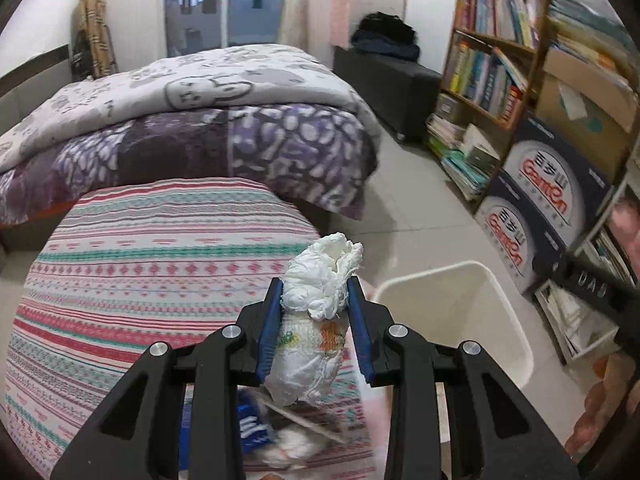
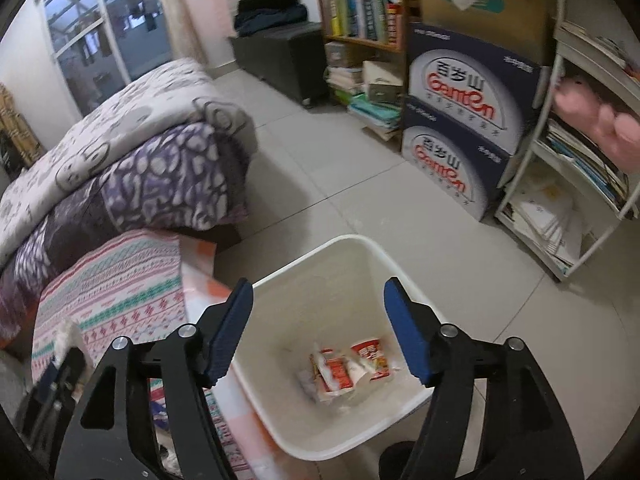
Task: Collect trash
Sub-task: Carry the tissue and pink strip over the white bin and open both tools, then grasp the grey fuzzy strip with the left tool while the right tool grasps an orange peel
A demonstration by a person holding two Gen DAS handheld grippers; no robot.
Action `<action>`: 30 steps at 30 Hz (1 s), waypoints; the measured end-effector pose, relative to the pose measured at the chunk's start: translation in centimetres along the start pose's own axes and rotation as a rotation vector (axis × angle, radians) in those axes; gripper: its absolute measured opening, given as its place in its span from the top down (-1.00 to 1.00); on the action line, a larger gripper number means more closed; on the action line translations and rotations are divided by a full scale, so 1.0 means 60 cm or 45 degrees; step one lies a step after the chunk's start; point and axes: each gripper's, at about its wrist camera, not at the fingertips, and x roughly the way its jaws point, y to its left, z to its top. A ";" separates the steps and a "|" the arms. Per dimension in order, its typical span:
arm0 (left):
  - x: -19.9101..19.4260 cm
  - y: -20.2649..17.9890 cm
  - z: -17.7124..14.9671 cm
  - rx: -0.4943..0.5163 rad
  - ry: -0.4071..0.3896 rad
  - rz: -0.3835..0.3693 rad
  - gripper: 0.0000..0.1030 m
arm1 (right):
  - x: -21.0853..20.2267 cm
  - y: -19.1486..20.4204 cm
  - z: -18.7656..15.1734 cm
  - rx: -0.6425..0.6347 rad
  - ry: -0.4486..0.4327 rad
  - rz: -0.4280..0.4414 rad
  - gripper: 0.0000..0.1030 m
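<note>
The left gripper (image 1: 316, 292) is clamped on a rolled-up diaper (image 1: 314, 320); its blue pads (image 1: 269, 332) press both sides, and crumpled white material sticks out above the fingertips. Under it lies a striped blanket (image 1: 160, 280), with blurred blue and white trash (image 1: 256, 432) at 6 o'clock. A white bin (image 1: 460, 312) stands on the floor at 3 o'clock from that gripper.

The right gripper (image 2: 319, 300) is spread wide and holds nothing. It hangs over the bin (image 2: 280, 420), where red-and-white wrappers (image 2: 348, 368) lie on the bottom. The quilted bed (image 2: 132, 168) is at 10 o'clock, stacked water cartons (image 2: 460, 128) at 1 o'clock, a bookshelf (image 2: 360, 8) beyond.
</note>
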 end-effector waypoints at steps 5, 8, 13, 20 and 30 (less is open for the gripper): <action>0.022 -0.052 -0.014 0.046 0.054 -0.070 0.37 | -0.004 -0.046 0.013 0.084 -0.007 -0.018 -0.45; 0.034 -0.077 -0.026 0.077 0.086 -0.111 0.37 | -0.004 -0.067 0.017 0.113 -0.004 -0.032 -0.53; 0.052 -0.107 -0.041 0.096 0.139 -0.181 0.35 | -0.004 -0.097 0.023 0.137 -0.010 -0.062 -0.63; 0.075 -0.129 -0.054 0.071 0.220 -0.365 0.08 | -0.003 -0.128 0.029 0.180 -0.001 -0.068 -0.76; 0.064 -0.112 -0.046 0.071 0.217 -0.326 -0.06 | 0.001 -0.100 0.022 0.133 0.010 -0.066 -0.83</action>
